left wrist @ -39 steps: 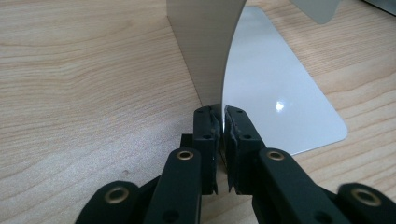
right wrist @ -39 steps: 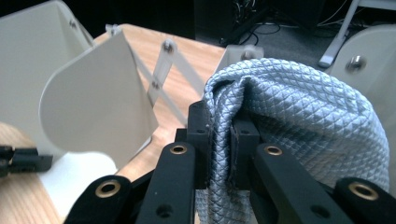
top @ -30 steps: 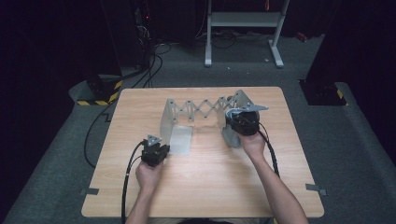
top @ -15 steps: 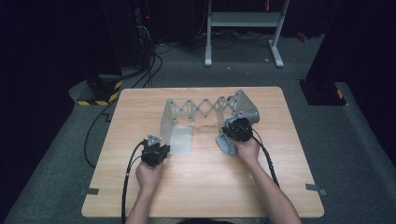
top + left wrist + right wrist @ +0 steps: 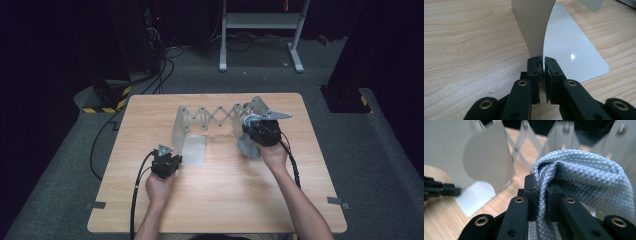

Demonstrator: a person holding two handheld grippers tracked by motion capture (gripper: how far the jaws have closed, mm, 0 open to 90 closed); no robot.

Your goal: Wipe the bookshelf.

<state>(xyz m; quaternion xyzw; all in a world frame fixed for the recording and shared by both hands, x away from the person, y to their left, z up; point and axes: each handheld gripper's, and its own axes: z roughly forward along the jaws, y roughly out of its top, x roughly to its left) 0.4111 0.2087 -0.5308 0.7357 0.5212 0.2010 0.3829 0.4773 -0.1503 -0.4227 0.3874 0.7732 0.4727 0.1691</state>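
Your left gripper [image 5: 541,72] is pinching the bookend [image 5: 534,27] plate's edge. Your right gripper [image 5: 541,195] is clenching grey quilted fabric [image 5: 584,177], possibly a pouch, beside the expanding rack [image 5: 215,116].

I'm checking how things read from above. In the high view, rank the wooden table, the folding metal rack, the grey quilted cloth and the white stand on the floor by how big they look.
1. Wooden table.
2 and 3. Folding metal rack and white stand: similar, and the stand is farther away, so unsure.
4. Grey quilted cloth, partly hidden by the right gripper.
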